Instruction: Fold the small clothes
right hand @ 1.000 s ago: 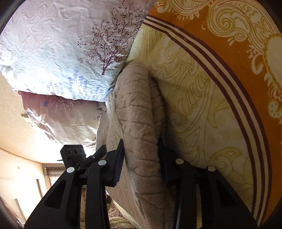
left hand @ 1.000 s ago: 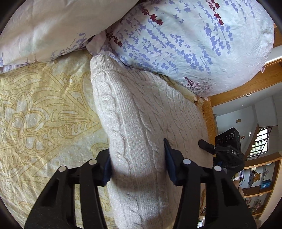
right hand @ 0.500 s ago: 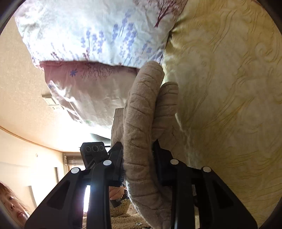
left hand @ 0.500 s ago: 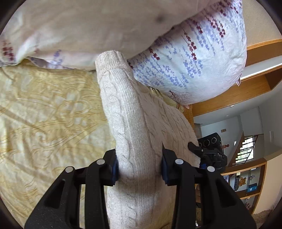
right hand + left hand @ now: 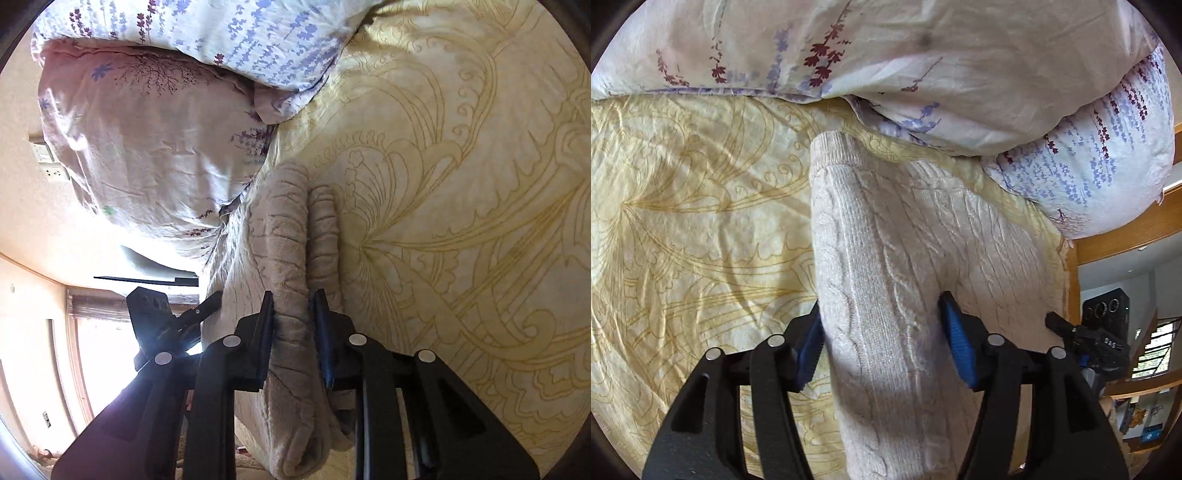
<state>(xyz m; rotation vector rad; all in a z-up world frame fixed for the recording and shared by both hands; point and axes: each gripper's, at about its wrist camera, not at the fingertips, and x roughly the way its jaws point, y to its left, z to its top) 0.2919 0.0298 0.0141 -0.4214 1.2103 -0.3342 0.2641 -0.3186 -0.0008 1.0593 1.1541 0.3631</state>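
Note:
A cream cable-knit sweater (image 5: 905, 229) lies folded lengthwise on the yellow patterned bedspread (image 5: 683, 221), its ribbed end close to the pillows. My left gripper (image 5: 881, 302) straddles the near part of the fold. Its jaws are opening, and the blue pads (image 5: 956, 339) stand loose beside the knit. In the right wrist view the sweater (image 5: 280, 221) forms two thick rolls. My right gripper (image 5: 294, 295) is closing and pinches one roll between its black fingers. Each gripper shows at the edge of the other's view.
Two floral pillows (image 5: 923, 55) (image 5: 1089, 166) lie along the head of the bed, just beyond the sweater. In the right wrist view the pillows (image 5: 147, 147) fill the upper left. The bedspread (image 5: 461, 184) stretches out flat to the right. A wooden bed frame (image 5: 1126, 236) borders the bed.
Both grippers carried the sweater along the bed beside the pillows. The left jaws narrowed, then spread wide off the knit. The right jaws tightened on the fold.

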